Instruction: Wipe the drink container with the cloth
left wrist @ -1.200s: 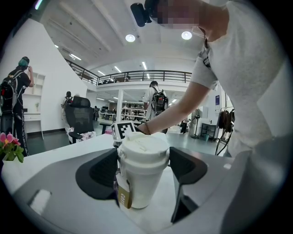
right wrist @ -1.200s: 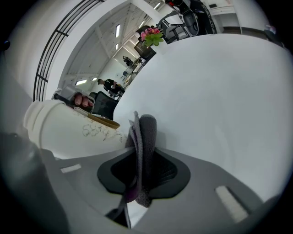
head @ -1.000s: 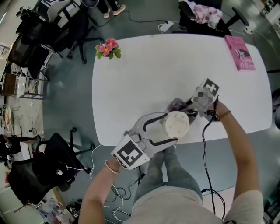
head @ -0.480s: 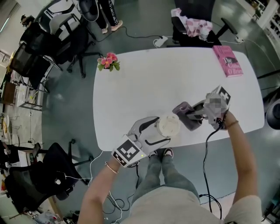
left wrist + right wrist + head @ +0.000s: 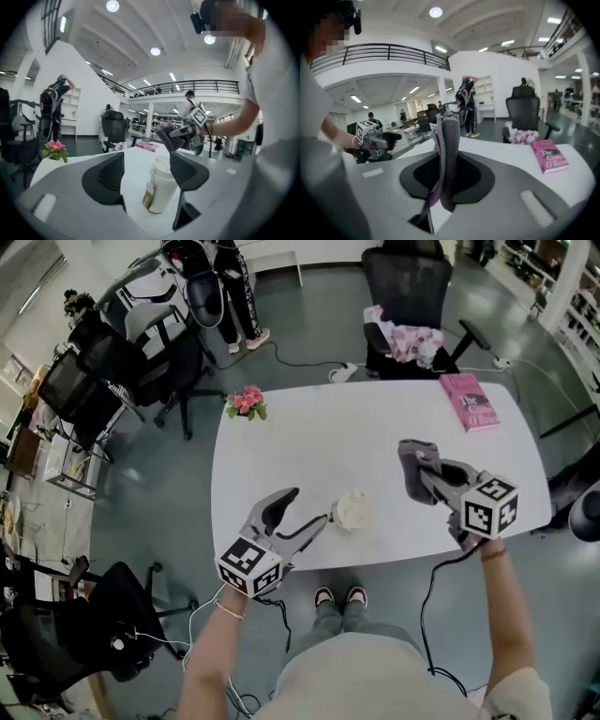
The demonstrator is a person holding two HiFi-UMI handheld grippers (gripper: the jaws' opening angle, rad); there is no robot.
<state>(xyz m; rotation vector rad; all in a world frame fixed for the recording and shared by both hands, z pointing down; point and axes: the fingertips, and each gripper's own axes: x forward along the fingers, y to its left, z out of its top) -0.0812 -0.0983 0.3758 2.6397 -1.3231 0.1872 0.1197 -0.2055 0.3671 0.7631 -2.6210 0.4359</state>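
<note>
1. Head view gives me the cup (image 5: 353, 510) upright on the white table (image 5: 375, 418), lid on, near the edge closest to the person.
2. I see the left claw (image 5: 309, 506) just to the left of the cup, its jaws spread. One fingertip reaches close to the cup's side, and from above I cannot tell whether it touches.
3. In the left gripper view the jaws stand apart and have just been closing a little. The cup stands in the gap, nearer the right-hand jaw, which overlaps its edge. The left-hand pad is clear of it, so I read this claw as not gripping.
4. A brown label (image 5: 148, 199) shows low on the cup's side.
5. I see the right claw (image 5: 427, 474) well to the right of the cup, held over the table and pinching the cloth (image 5: 410, 454).
6. In the right gripper view its jaws are pressed together on the grey cloth. The cloth stands up in a fold between the pads, with a purple edge hanging below.
7. Cloth and cup are well apart, with bare table between them.
8. A pink book (image 5: 472, 401) lies near the table's far right corner.
9. Flowers (image 5: 247, 401) sit at the far left corner.
10. A black chair (image 5: 406, 277) stands beyond the table with pink fabric on its seat.
</note>
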